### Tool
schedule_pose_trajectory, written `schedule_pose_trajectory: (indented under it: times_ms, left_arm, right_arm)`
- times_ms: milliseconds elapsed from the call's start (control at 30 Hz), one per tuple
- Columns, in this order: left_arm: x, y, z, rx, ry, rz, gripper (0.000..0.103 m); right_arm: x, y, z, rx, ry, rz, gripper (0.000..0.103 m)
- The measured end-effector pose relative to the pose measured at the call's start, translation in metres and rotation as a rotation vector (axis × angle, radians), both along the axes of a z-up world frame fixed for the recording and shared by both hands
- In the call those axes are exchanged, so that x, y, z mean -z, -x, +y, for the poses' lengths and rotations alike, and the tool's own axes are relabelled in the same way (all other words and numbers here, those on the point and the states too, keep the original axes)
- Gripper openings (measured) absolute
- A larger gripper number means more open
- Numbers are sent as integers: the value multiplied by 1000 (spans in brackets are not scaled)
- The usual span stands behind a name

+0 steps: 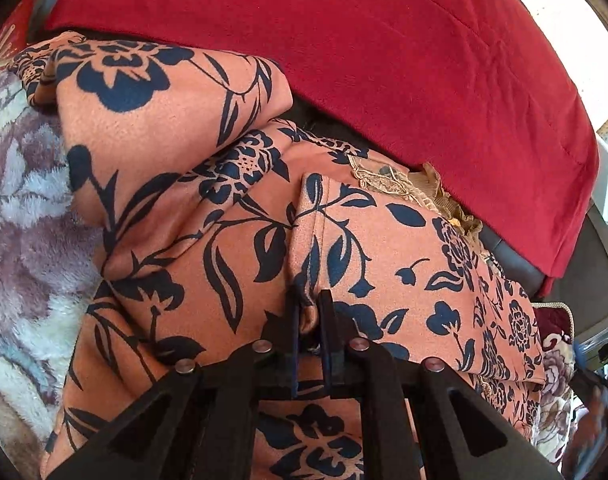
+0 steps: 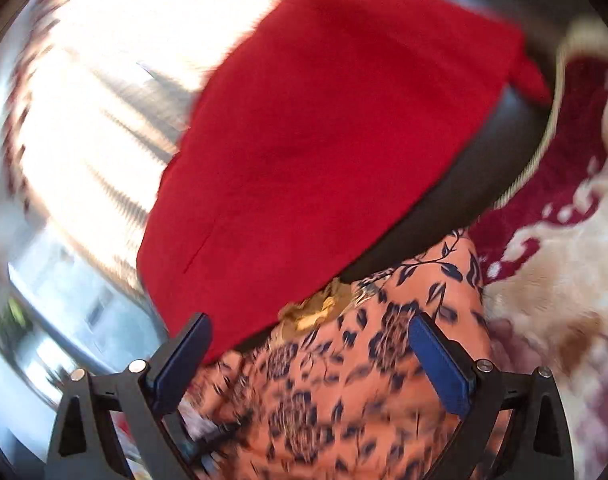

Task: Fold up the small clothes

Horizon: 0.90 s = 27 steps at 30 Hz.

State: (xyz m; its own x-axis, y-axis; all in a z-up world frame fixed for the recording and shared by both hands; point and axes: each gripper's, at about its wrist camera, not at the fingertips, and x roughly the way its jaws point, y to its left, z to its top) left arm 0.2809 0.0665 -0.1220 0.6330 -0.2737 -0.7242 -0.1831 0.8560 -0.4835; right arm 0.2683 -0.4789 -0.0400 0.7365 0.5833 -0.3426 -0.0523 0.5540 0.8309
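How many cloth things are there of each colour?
Orange cloth with dark blue flowers: 1
Plain red cloth: 1
Fluffy pale blanket with purple flowers: 1
Dark red and cream patterned cloth: 1
Total: 4

Your left wrist view: sits close above orange floral garment (image 1: 232, 216), angled steeply down; fabric fills frame from 6 to 9 o'clock, red cloth (image 1: 383, 60) across 12 to 3. Your right wrist view: looks shallower, rolled, blurred; bright window at 10 o'clock. Both views share same garment (image 2: 343, 392) and red cloth (image 2: 323, 140).
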Motion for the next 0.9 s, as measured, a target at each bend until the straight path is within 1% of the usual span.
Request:
schedule_pose_trajectory:
  times_ms: [33,67,100,133,200,267,333,367,400,433,467,500,533,567,600,633,700,733,800,833,900]
  left_arm:
    - [0,0,0,0,4,-2,11]
    - [-1,0,1,0,7,-3,11]
    - [-1,1,2,0,10,-5,11]
    - [-1,1,2,1,12,-6,11]
    - [0,2,4,3,16,-9,11]
    - [1,3,4,5,18,-18,11]
    - [1,3,4,2,20,-20,11]
    - [0,4,4,3,17,-22,11]
    - [-1,4,3,6,16,-22,11]
    - [-5,5,3,18,10,-15,13]
    - [-10,5,2,32,-1,2,17]
    - [-17,7,2,51,1,25,36]
    - [-24,8,4,65,21,39,62]
    - [-36,15,12,66,59,23,69]
    - [-49,24,22,56,90,-19,73]
    - [-64,34,37,46,125,-79,76]
    - [-83,47,67,12,173,-156,79]
    - [-91,53,93,-47,215,-188,80]
    - [-92,54,136,-147,276,-208,82]
    - [-88,51,161,-203,299,-200,82]
    - [-71,40,215,-344,361,-151,81]
  right_arm:
    - [16,-15,-2,-23,-45,55,100]
    - [46,-35,-2,-62,-92,164,100]
    - [61,-42,-3,-50,-83,239,95]
    - [72,-45,-4,-34,-68,277,93]
    - [54,-40,4,-44,-20,211,94]
    - [35,-35,13,-73,-1,141,94]
    - [28,-36,15,-43,27,109,97]
    - [33,-40,15,-23,45,124,101]
    - [42,-49,15,-12,74,174,101]
    - [59,-54,15,-3,112,279,98]
    - [58,-49,17,14,126,261,96]
    - [44,-37,23,14,177,190,96]
    - [32,-26,30,-3,215,138,96]
    - [18,-7,40,-26,254,67,96]
    - [9,10,48,-43,268,27,97]
    - [4,31,57,-68,274,-18,97]
    - [7,70,77,-126,298,-66,97]
    - [11,80,88,-146,316,-71,97]
    - [31,100,109,-195,375,-64,97]
    - [38,105,115,-204,400,-62,97]
    - [55,113,129,-219,454,-56,97]
